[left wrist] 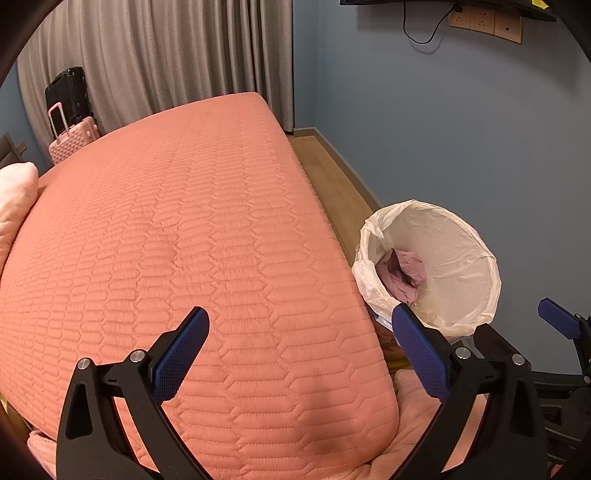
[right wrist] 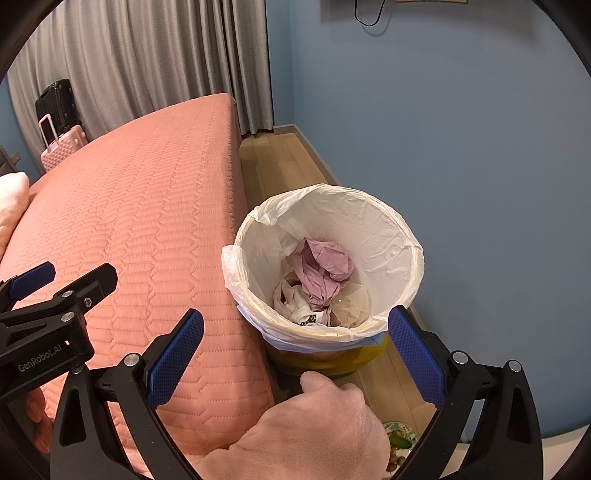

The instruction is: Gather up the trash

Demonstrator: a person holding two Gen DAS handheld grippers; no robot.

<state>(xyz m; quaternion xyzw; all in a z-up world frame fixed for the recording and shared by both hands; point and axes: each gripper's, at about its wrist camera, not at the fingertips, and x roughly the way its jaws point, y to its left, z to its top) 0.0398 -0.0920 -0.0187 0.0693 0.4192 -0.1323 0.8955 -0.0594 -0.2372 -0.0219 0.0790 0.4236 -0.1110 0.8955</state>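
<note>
Left hand-held gripper: jaws spread wide, nothing between the blue pads, hovering over the near corner of the bed. Right hand-held gripper: jaws likewise spread, empty, poised above the near rim of the trash bin.

Right wrist view, nearest the lens: pink fleece-like fabric bulges up between the gripper arms. To its right, low on the floor, a patterned item with green and brown, too cut off to identify.

Bin stands on the wood floor, just beside the bed's side edge, between bed and blue wall. It is lined with a white plastic bag folded over the rim; yellow outer wall shows below the liner. Inside: a crumpled mauve wad on top of pale, whitish scraps.

Bed cover: salmon quilted, stitched hexagon pattern, surface bare. A pale pink pillow lies at the left edge.

Far end: a pink hard-shell suitcase with a black suitcase behind it, against grey curtains. Wall sockets and a black cable at the upper right.
</note>
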